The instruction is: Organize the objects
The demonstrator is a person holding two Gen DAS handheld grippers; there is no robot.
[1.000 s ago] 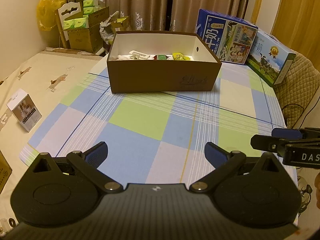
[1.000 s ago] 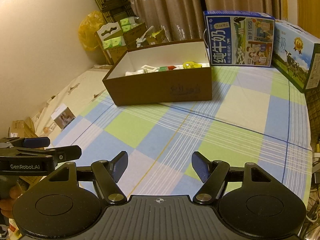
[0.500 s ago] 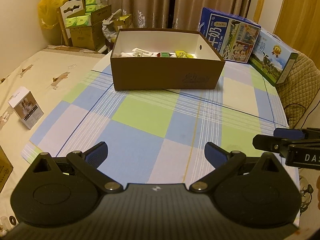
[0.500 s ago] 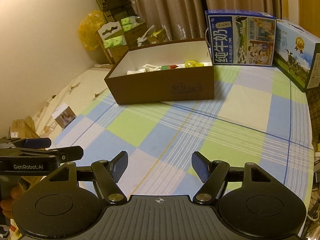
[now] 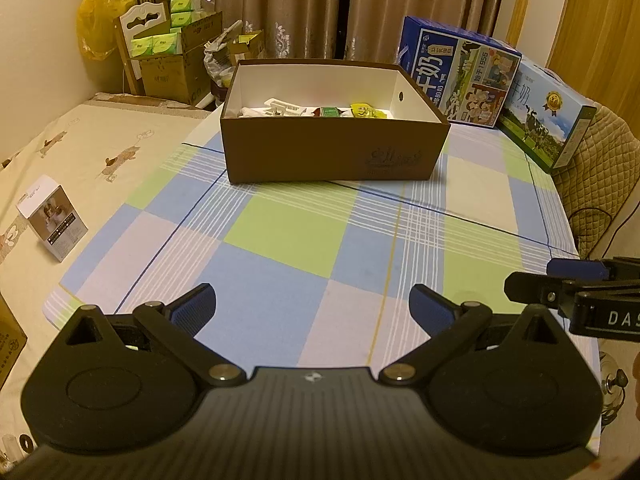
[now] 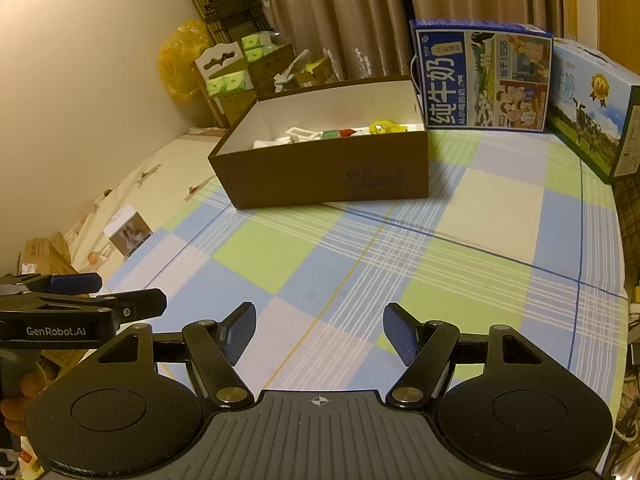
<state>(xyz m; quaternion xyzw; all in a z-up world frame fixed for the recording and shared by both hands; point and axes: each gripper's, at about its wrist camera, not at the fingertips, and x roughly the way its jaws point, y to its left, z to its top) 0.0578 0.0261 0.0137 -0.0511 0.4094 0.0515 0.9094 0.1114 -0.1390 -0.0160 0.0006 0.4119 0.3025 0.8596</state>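
Observation:
A brown open-topped box (image 5: 332,152) (image 6: 332,176) stands on the far part of the checked cloth (image 5: 288,240) (image 6: 360,264). Inside it lie small items: a white piece (image 5: 276,109), a green packet (image 5: 330,111) and a yellow packet (image 5: 366,112) (image 6: 384,126). My left gripper (image 5: 312,306) hangs open and empty over the near edge of the cloth, well short of the box. My right gripper (image 6: 319,328) is open and empty too, beside the left one. Each gripper shows at the side of the other's view.
Two blue milk cartons (image 5: 460,76) (image 6: 480,76) stand behind and right of the box. A small white box (image 5: 52,222) sits on the beige sheet to the left. Cardboard boxes with green tissue packs (image 5: 168,56) and a yellow bag (image 5: 98,20) stand by the curtain.
Both grippers have drawn back slightly from the brown box, which sits a little farther off. Their jaws stay open and empty.

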